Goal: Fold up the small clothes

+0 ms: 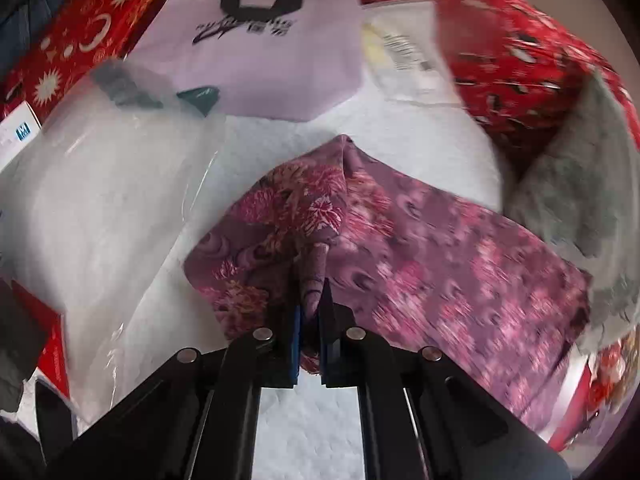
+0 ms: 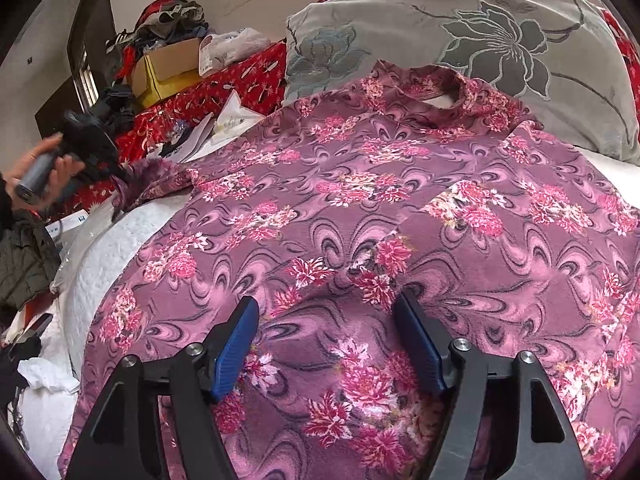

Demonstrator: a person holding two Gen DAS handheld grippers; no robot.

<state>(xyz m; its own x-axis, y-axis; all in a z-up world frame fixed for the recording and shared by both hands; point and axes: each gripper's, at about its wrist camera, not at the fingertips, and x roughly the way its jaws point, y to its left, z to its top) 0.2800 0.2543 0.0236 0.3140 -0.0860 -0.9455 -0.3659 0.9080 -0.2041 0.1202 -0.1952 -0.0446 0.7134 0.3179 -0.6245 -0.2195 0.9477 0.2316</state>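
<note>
A purple shirt with pink flowers (image 2: 360,208) lies spread on the white bed cover (image 2: 120,236), its collar towards the pillow. In the left wrist view my left gripper (image 1: 311,294) is shut on a pinched fold of the shirt's sleeve (image 1: 316,264), which is raised off the cover. The right wrist view shows that same left gripper (image 2: 120,176) at the far left, held by a hand, with the sleeve end (image 2: 160,178) in it. My right gripper (image 2: 326,300) stands open over the shirt's lower part; its blue pads (image 2: 236,344) hold nothing.
A grey flowered pillow (image 2: 480,40) lies beyond the collar. A lilac tote bag (image 1: 256,52), a clear plastic bag (image 1: 100,184) and papers (image 1: 404,56) lie on the bed. A red patterned cover (image 1: 512,72) bounds it. A cardboard box (image 2: 168,68) with a clothes heap stands far left.
</note>
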